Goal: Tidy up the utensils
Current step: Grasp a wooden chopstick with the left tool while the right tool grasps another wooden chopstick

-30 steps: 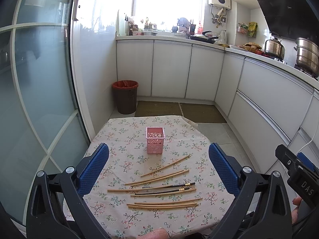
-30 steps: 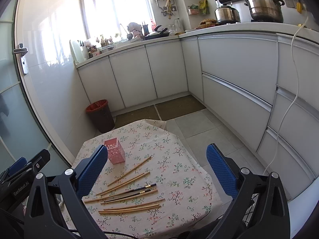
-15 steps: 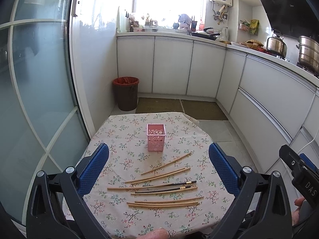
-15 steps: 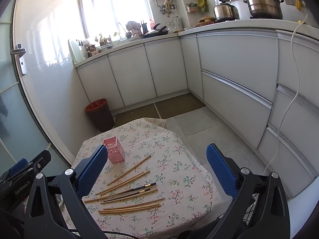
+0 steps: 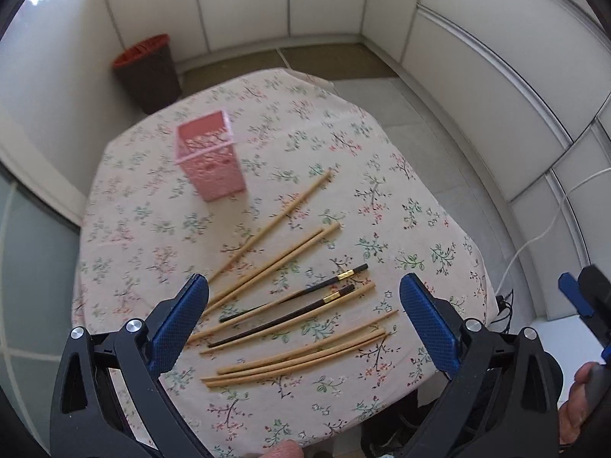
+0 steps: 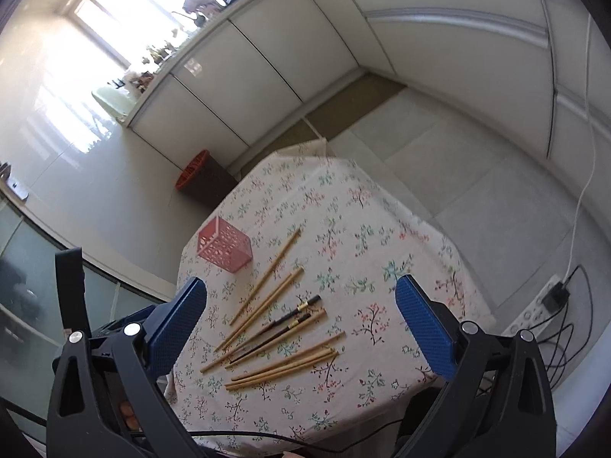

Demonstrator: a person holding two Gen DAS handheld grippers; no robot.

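Several wooden chopsticks [image 5: 275, 229] and two black chopsticks [image 5: 294, 297] lie fanned out on a small table with a floral cloth [image 5: 343, 152]. A pink perforated holder [image 5: 208, 156] stands upright behind them, empty as far as I see. My left gripper [image 5: 303, 305] is open above the near chopsticks. In the right wrist view, my right gripper [image 6: 301, 305] is open above the same wooden chopsticks [image 6: 267, 278], black pair [image 6: 282, 324] and pink holder [image 6: 225, 244]. The left gripper's body [image 6: 70, 286] shows at the left.
A brown bin with a red rim [image 5: 147, 68] stands on the floor behind the table. White cabinets [image 5: 324, 4] run along the back and right. A power strip with cables [image 6: 542, 305] lies on the floor at the right. A glass door [image 6: 23, 286] is at the left.
Both grippers have tilted down and moved in over the table, so the chopsticks and holder now look larger and nearer. Nothing on the table has moved.
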